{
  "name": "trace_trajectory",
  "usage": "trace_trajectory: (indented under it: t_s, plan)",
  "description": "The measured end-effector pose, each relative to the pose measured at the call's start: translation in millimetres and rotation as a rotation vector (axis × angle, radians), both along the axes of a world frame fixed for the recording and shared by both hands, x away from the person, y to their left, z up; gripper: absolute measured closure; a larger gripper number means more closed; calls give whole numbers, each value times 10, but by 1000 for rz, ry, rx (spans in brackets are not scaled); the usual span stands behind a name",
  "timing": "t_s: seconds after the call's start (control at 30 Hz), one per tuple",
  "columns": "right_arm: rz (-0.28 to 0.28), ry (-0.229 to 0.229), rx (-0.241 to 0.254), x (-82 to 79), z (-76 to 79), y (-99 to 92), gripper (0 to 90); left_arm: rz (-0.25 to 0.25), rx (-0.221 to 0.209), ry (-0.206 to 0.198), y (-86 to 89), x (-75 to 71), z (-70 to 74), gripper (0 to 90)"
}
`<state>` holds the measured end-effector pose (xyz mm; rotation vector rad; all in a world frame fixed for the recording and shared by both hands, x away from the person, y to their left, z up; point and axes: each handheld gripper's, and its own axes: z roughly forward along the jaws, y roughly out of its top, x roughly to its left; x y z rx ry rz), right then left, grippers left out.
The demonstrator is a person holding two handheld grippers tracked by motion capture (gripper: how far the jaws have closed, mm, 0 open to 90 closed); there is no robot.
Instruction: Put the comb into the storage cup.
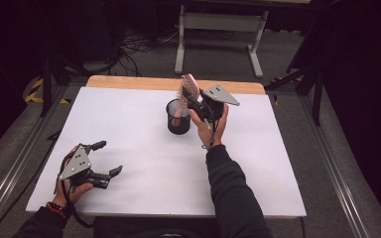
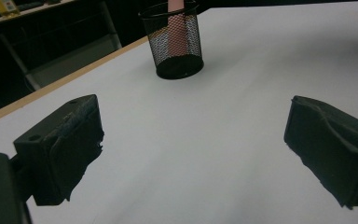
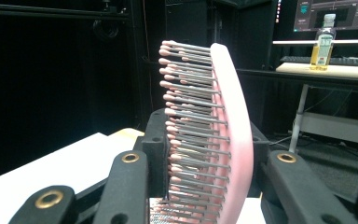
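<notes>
A black mesh cup [image 1: 178, 119] stands upright on the white table top [image 1: 129, 124], a little past its middle. A pink hairbrush [image 1: 190, 87] with metal bristles stands in it, handle down and head leaning right. My right gripper [image 1: 194, 100] is shut on the brush just above the cup's rim. In the right gripper view the jaws [image 3: 209, 156] clamp both sides of the brush head [image 3: 228, 121]. My left gripper [image 1: 108, 158] rests open at the near left, nothing between its jaws. The left gripper view [image 2: 191, 144] faces the cup [image 2: 177, 46] and the pink handle [image 2: 177, 35] inside it.
A wooden strip [image 1: 129, 82] edges the table's far side. Beyond it stands a grey desk frame [image 1: 218, 29] among floor cables. The right gripper view shows a bottle [image 3: 325, 42] on a desk under a monitor. Bare white surface lies between the two grippers.
</notes>
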<state>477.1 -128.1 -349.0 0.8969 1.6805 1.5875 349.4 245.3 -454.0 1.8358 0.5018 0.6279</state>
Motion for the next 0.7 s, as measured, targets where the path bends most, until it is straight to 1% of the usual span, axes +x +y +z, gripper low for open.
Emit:
trace_trajectory:
  t_s: [0.23, 0.4, 0.43, 0.7]
  plan:
    - [6, 13, 19, -10, -99, -14, 642, -4, 1, 5, -13, -1, -5, 55]
    - [7, 38, 43, 7, -175, -38, 641, -5, 4, 3, -14, -2, -7, 58]
    - [7, 43, 39, 11, -185, -44, 641, -4, 3, 3, -13, -2, -6, 58]
    - [7, 40, 43, 3, -218, -57, 639, -3, 7, 1, -15, -2, -6, 58]
